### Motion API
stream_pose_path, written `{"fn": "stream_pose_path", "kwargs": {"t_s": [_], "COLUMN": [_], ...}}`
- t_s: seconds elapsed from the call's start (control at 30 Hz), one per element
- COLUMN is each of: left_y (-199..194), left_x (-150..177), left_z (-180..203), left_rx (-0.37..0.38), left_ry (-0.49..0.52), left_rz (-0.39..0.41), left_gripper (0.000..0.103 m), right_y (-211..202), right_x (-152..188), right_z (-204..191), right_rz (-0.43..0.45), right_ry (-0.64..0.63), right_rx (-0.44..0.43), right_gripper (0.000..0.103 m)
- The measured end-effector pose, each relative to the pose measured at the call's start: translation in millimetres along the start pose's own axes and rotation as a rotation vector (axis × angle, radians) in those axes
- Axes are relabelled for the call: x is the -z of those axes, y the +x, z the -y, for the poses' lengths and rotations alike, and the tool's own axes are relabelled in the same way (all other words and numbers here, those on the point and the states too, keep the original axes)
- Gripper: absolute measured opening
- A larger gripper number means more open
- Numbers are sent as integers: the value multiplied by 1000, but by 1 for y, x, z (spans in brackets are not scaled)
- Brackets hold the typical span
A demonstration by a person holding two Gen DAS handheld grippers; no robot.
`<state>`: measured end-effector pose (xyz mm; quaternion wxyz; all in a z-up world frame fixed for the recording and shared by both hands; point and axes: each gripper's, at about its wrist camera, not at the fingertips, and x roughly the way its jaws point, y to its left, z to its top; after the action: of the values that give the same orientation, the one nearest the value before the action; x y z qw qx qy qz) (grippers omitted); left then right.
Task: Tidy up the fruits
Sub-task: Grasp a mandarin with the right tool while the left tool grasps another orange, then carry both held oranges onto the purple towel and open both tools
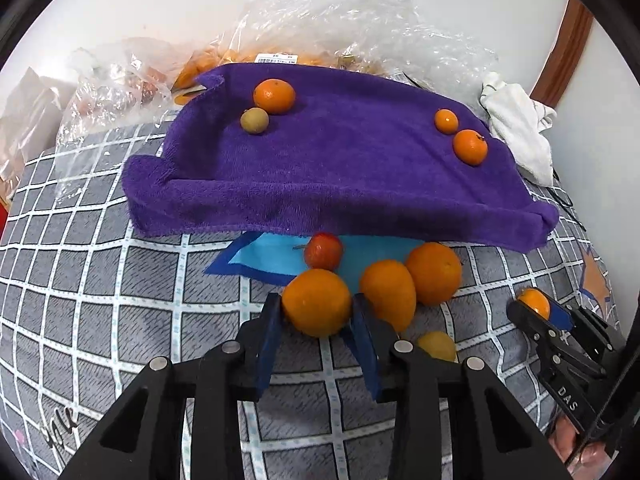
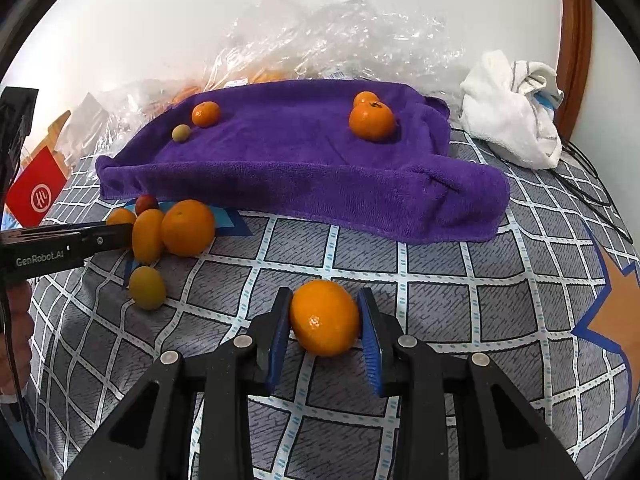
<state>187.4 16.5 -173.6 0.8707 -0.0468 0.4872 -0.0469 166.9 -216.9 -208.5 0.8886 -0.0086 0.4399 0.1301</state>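
A plain white wall (image 2: 168, 20) stands behind everything, evenly lit. At the right a brown wooden frame (image 2: 576, 40) runs up it. Below spreads a bed sheet (image 2: 440, 304) in a grey-and-white grid. Crumpled clear plastic bags (image 1: 340, 12) pile against the wall, near a bunched white cloth (image 2: 508, 116).

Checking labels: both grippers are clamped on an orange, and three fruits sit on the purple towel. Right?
Not three: the left wrist view shows four fruits on the purple towel. The rest holds: left gripper and right gripper each clamp an orange.
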Motion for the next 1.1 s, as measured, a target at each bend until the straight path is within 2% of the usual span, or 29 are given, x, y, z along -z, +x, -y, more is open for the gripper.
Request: {"fn": "stream_pose_path", "kwargs": {"t_s": [0.13,0.47,1.1], "left_y": [-18,-57,-102], "left_x": [4,8,-30], "left_z": [-7,-23,-20], "left_rx": [-5,-4,0], "left_ry": [-8,-53,-61], "left_rz": [16,65,169], "left_gripper": [33,33,33], "right_y": [-6,-44,-88], "right_x": [-3,-18,-63], "right_z": [6,13,13], "right_rz": [-10,41,131], "right_ry": [33,73,66], "right_rx": [-2,19,46], "right_gripper": [33,33,33]}}
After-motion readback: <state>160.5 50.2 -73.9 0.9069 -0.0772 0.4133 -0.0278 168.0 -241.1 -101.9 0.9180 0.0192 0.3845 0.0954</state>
